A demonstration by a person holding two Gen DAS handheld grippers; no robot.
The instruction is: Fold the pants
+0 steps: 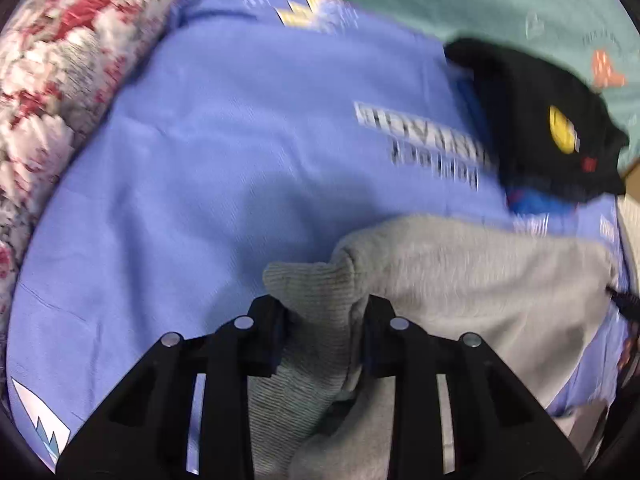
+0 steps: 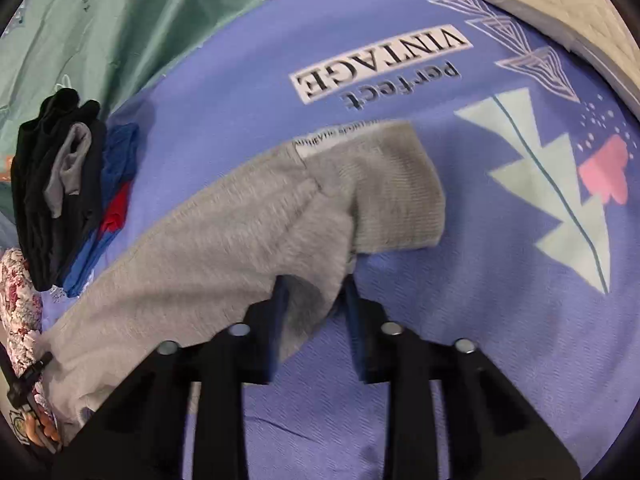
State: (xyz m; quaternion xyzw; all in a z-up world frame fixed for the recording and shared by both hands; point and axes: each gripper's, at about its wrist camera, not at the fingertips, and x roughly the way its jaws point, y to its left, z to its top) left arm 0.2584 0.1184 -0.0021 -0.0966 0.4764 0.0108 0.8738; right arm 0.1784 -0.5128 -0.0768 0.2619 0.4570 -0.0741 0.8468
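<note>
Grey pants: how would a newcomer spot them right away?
Find the blue printed sheet covering the bed. The grey pants stretch across it, ribbed cuff near the word VINTAGE. Unlike the dark clothes pile beside them, they are pale, fuzzy and spread out.

Ahead of my fingers spreads a periwinkle-blue printed bedsheet (image 2: 240, 92), its black and white lettering reading "perfect VINTAGE" (image 2: 380, 68). Beyond it lies a teal patterned cloth (image 2: 100, 32). Off to my upper left in the right view sits a pile of folded black, blue and red garments (image 2: 60, 184). A red-and-white floral quilted cushion (image 1: 60, 60) lies far left, a cream quilted pad (image 2: 560, 12) upper right.
</note>
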